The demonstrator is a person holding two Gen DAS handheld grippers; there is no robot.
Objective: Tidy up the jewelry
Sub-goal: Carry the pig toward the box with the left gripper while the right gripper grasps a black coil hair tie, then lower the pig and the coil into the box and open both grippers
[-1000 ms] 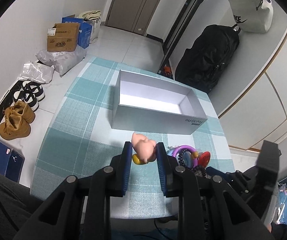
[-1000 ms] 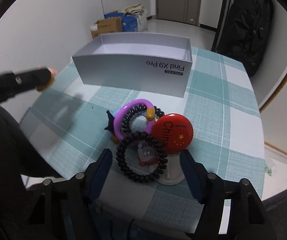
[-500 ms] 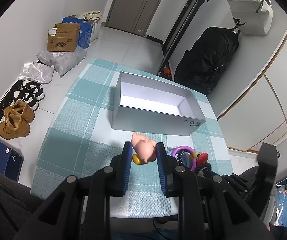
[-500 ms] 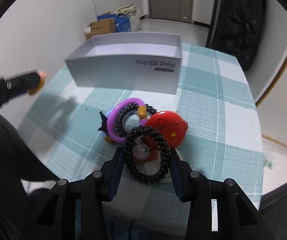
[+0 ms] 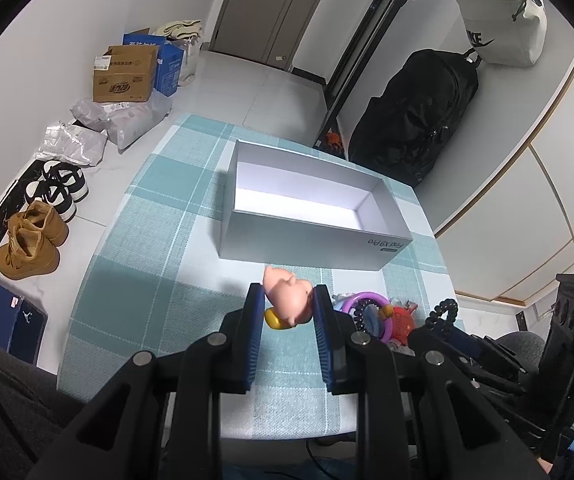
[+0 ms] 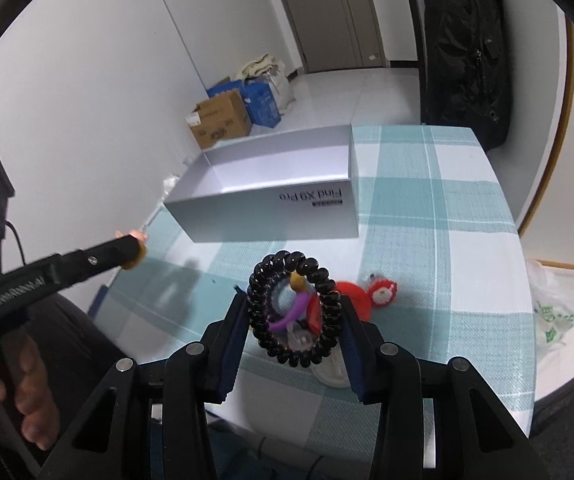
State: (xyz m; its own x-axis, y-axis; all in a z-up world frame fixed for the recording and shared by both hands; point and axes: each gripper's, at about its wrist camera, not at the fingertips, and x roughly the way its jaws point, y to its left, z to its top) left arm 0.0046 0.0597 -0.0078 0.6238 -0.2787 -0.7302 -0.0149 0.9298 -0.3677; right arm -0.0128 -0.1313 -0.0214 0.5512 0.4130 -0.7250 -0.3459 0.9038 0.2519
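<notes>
The left gripper (image 5: 289, 312) is clamped on a small pink pig figure (image 5: 288, 295) with a yellow base, its blue pads pressing both sides, and holds it in the air over the near part of the checked teal tablecloth (image 5: 139, 264). Just beyond it on the table stands the open silver box (image 5: 307, 236), its long printed side facing the person; nothing shows inside it. From the right wrist view the same gripper reaches in from the left, a hand (image 6: 27, 384) wrapped round its handle.

The right gripper (image 6: 293, 316) pinches a black spiral hair tie (image 6: 293, 308) between its pads, the ring upright and lifted clear of the cloth. Through and below the ring lies the rest of the little heap near the table's near edge: a purple ring (image 6: 293, 312) threaded with another dark coil, a round red badge (image 6: 351, 294), a small red plush figure (image 6: 383, 292) just right of it, and a pale clear piece (image 6: 299, 338) under the ring that I cannot make out. In the left wrist view this heap sits just right of the pig, with the purple ring (image 5: 367, 312) and the badge (image 5: 401, 322) touching.

On the floor to the left are a cardboard box (image 5: 125, 74), grey bags (image 5: 123, 118) and pairs of shoes (image 5: 31, 246). A black backpack (image 5: 415, 120) leans on the far right wall.
</notes>
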